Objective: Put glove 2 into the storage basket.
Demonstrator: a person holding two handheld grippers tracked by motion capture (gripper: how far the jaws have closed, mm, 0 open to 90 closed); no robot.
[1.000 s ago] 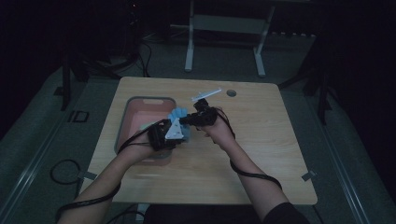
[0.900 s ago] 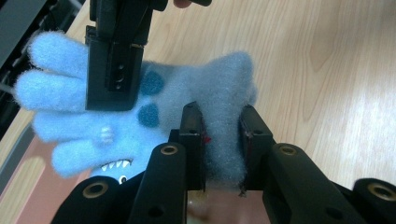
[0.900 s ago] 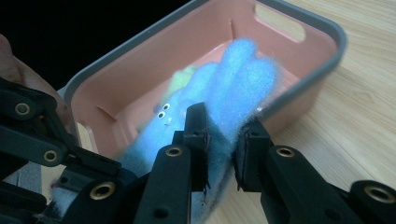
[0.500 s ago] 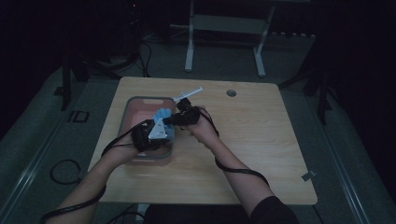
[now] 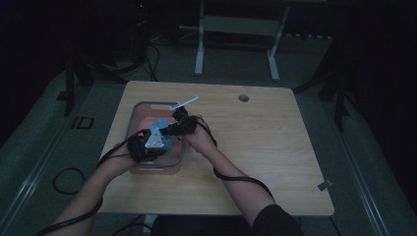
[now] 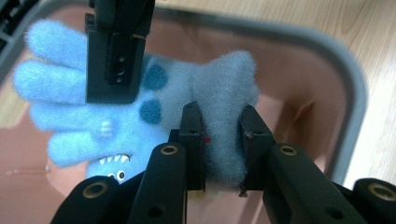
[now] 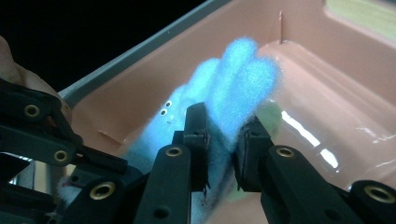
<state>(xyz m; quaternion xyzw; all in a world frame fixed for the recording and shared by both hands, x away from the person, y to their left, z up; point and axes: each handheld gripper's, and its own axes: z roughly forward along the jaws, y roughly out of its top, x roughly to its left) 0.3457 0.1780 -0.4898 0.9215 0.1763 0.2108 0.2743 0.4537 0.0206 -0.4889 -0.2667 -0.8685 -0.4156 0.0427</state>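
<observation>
Gripping the blue glove (image 6: 140, 112) over the pink tray (image 5: 174, 162), both tongs, left (image 6: 219, 135) and right (image 7: 222, 140), are clamped on it; its fingers point toward the tray's far end.

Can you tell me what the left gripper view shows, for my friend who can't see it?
A fuzzy light-blue glove with a little monster face is pinched at its cuff between the left gripper's two black jaws. It hangs over a pink tray with a grey rim, and the right gripper clamps the glove from above, near its fingers.
</observation>
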